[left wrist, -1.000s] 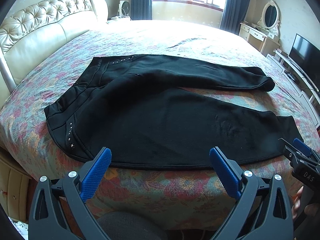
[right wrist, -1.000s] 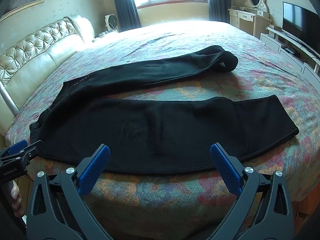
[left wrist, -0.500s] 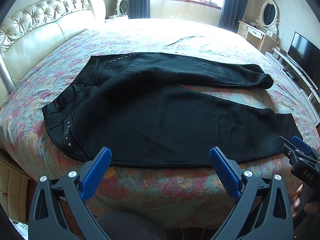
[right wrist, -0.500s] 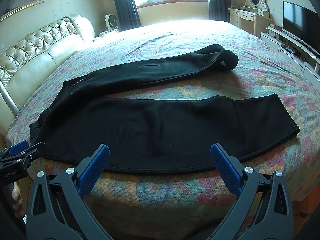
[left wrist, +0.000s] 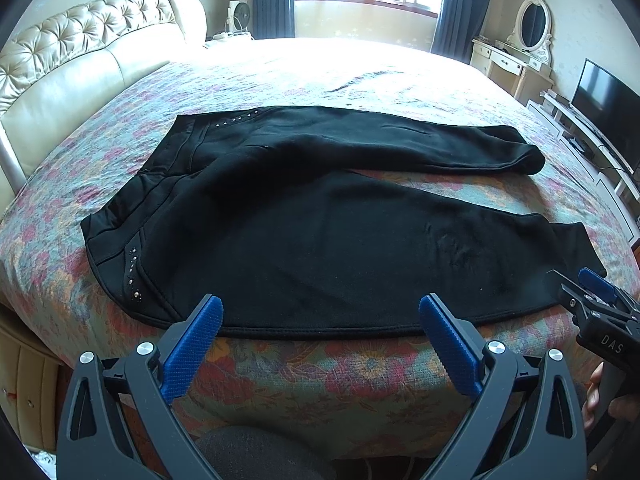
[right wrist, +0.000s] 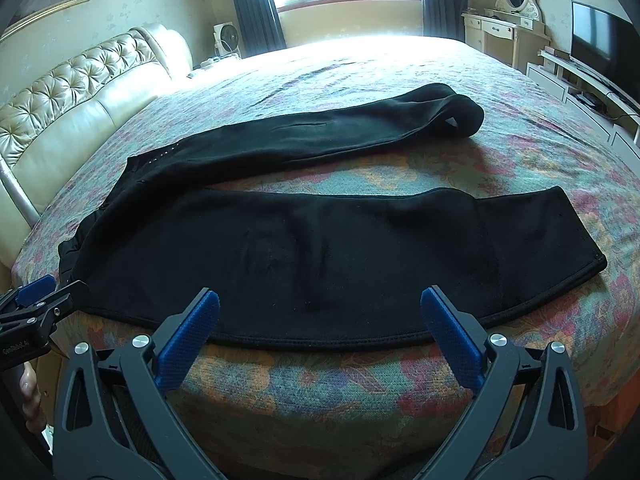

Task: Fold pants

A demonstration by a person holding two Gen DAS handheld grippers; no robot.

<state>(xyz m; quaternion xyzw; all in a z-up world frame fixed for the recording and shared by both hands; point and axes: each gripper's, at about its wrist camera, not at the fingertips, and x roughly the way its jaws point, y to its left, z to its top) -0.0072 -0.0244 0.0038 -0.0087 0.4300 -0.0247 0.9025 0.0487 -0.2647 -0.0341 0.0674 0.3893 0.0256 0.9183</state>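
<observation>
Television point(left wrist: 612, 108) cut off at edge

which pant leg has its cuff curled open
The far leg; its cuff curls up open, while the near leg lies flat by both claws.

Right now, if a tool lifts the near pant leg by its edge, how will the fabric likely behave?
The black pants lie slack, following the bed, so they would probably droop, not hold shape. The cloth looks thick and fleecy, so likely heavyish, and unlikely to slip from the ribbed pads. Both the left tool and right tool stand open, touching nothing.
</observation>
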